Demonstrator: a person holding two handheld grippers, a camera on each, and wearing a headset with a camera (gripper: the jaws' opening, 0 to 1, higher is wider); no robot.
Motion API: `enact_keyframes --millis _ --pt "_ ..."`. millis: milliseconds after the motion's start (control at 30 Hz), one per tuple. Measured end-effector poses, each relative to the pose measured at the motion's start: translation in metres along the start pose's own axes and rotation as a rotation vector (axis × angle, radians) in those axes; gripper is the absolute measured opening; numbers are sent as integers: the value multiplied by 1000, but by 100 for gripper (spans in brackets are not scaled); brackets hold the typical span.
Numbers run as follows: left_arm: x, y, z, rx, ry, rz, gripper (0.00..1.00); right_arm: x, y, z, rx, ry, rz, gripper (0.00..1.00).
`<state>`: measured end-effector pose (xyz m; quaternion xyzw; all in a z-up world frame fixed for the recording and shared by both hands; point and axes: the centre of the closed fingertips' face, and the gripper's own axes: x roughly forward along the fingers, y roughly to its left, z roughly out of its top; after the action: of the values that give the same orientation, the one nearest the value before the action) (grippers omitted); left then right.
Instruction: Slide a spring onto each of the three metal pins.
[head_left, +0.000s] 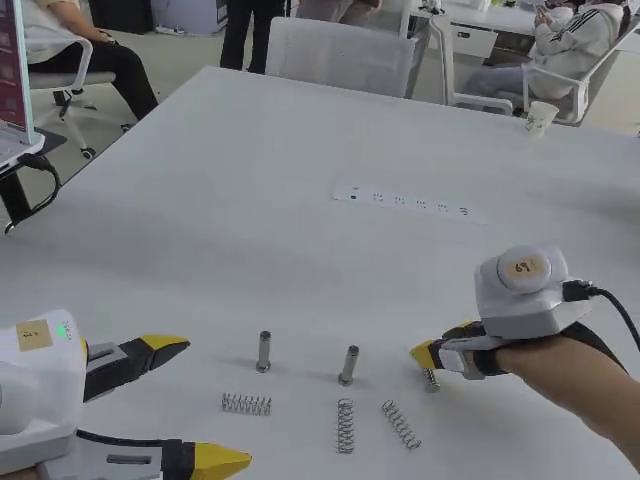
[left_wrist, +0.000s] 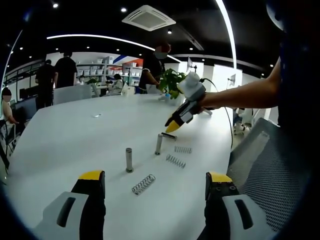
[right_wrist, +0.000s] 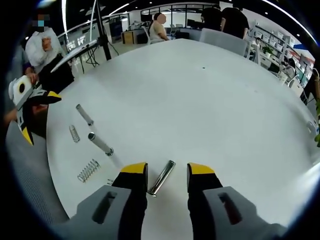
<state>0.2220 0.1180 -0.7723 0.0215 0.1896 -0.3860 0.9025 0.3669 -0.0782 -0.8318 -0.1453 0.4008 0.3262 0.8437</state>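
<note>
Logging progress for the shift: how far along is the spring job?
Done: nothing yet; the three springs lie loose on the table, none on a pin. In hand: the right tongs, open, straddle the third pin, which lies flat. Remaining: all three springs to thread; the two upright pins stand bare, left tongs open.

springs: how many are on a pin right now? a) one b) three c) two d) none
D: the left spring, middle spring and right spring all lie flat on the table, and the two upright pins stand bare.
</note>
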Motion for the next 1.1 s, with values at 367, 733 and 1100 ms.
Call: enact_keyframes --millis 367,733,1100 --pt "2 2 -2 -7 0 -2 78 10 -2 -5 35 62 -21 23" --pt "2 4 -3 -13 -2 -7 77 17 1 -7 71 114 -35 19" --pt "1 7 -6 -22 -6 -2 77 21 0 -13 66 167 -68 14"
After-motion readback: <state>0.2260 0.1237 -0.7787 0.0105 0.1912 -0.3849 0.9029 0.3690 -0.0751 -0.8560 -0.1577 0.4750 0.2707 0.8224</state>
